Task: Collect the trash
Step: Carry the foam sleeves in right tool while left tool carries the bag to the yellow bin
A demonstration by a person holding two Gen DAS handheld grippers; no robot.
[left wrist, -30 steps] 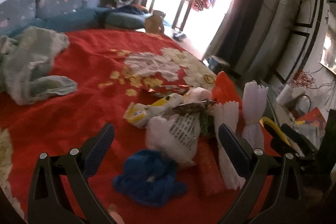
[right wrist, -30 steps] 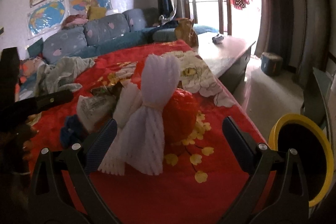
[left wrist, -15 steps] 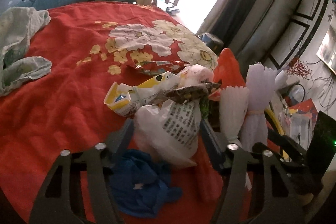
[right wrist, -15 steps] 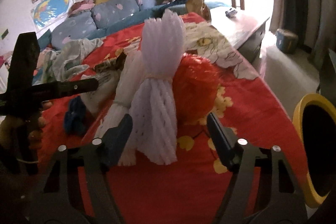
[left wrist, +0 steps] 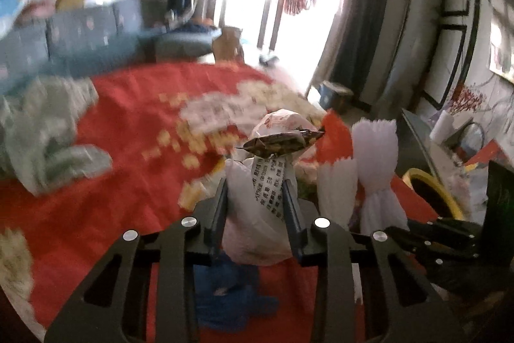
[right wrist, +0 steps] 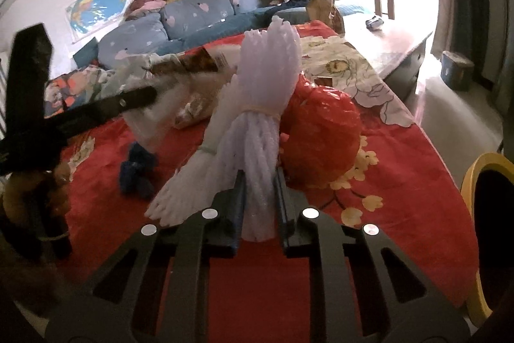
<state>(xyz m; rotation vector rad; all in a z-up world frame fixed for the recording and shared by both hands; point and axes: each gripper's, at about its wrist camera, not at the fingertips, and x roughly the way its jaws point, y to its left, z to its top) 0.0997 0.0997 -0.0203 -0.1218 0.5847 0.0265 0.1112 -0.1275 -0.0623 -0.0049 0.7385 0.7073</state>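
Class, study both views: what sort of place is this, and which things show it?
Most likely a home living room: a blue sofa, wall maps, and a table under a red floral cloth.

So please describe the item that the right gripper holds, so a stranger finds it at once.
On the red floral cloth, beside the crumpled red bag, the right gripper pinches a white foam net bundle. Unlike the flatter bundle on its left, it stands upright, tied at the waist, fanning out on top.
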